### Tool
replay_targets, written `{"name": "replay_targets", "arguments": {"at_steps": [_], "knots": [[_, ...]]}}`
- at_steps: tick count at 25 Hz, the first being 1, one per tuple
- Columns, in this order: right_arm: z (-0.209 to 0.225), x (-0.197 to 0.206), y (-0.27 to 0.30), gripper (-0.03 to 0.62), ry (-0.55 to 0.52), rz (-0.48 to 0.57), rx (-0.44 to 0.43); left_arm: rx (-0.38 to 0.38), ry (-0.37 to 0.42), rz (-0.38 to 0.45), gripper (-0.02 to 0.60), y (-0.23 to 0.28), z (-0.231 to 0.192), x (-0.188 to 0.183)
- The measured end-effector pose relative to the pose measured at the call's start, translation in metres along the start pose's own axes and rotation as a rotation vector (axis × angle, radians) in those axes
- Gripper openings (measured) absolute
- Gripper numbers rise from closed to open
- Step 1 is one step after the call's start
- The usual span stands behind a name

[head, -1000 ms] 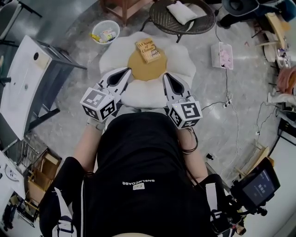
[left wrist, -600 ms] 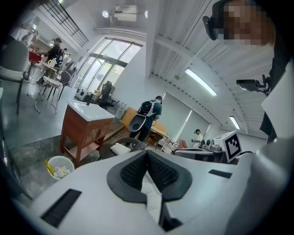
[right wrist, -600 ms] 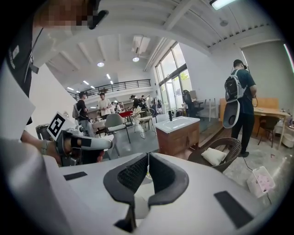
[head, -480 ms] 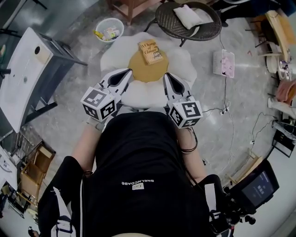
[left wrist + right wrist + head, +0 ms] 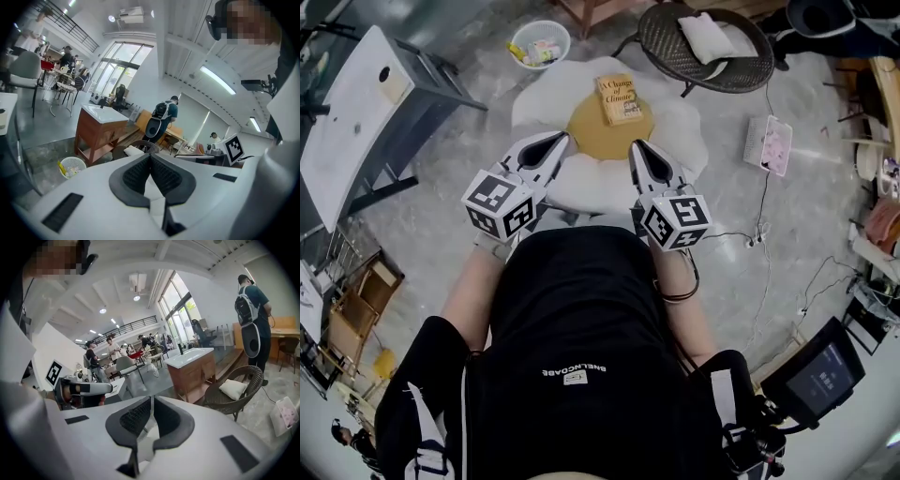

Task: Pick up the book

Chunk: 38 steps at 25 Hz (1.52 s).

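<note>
Looking down, I see my left gripper (image 5: pixel 553 142) and right gripper (image 5: pixel 637 150) both pinched closed and empty, short of the book (image 5: pixel 620 98) lying on a flower-shaped cushion (image 5: pixel 586 183).

The book (image 5: pixel 619 98) has a matt paper cover. The cushion (image 5: pixel 680 117) is soft plush cloth, the chair (image 5: pixel 741 66) dark woven wicker, the floor (image 5: pixel 431 206) smooth, faintly glossy grey.
</note>
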State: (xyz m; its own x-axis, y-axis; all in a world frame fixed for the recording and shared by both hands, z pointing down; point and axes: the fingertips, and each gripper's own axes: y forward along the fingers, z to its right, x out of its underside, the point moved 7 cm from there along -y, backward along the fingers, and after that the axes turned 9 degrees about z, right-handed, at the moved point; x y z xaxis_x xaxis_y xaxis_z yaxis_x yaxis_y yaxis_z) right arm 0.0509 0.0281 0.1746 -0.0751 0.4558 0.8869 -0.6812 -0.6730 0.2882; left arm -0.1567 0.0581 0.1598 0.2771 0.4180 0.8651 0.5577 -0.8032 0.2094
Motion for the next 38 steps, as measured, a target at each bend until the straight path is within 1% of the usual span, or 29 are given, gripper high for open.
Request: {"name": "replay_targets", "arguments": {"at_steps": [5, 10, 15, 19, 24, 31, 36, 38], "knots": [[0.01, 0.013, 0.002, 0.026, 0.032, -0.032, -0.046, -0.049, 0.006, -0.013, 0.014, 0.004, 0.006, 0.007], [0.033, 0.026, 0.015, 0.026, 0.073, -0.06, -0.081, -0.1, 0.001, -0.046, 0.014, 0.015, 0.006, 0.019], [0.048, 0.047, 0.019, 0.026, 0.099, -0.092, -0.109, -0.151, -0.006, -0.064, 0.014, 0.014, 0.008, 0.037], [0.062, 0.066, 0.028, 0.026, 0.097, -0.127, -0.135, -0.184, -0.025, -0.09, 0.014, 0.016, 0.002, 0.055], [0.08, 0.093, 0.037, 0.026, 0.107, -0.175, -0.148, -0.207, -0.05, -0.114, 0.014, 0.024, -0.006, 0.08], [0.107, 0.128, 0.045, 0.026, 0.141, -0.205, -0.142, -0.208, -0.068, -0.14, 0.014, 0.039, -0.011, 0.114], [0.139, 0.169, 0.063, 0.026, 0.15, -0.221, -0.142, -0.212, -0.096, -0.16, 0.014, 0.054, -0.032, 0.157], [0.149, 0.18, 0.069, 0.026, 0.157, -0.229, -0.137, -0.217, -0.108, -0.167, 0.014, 0.058, -0.04, 0.168]]}}
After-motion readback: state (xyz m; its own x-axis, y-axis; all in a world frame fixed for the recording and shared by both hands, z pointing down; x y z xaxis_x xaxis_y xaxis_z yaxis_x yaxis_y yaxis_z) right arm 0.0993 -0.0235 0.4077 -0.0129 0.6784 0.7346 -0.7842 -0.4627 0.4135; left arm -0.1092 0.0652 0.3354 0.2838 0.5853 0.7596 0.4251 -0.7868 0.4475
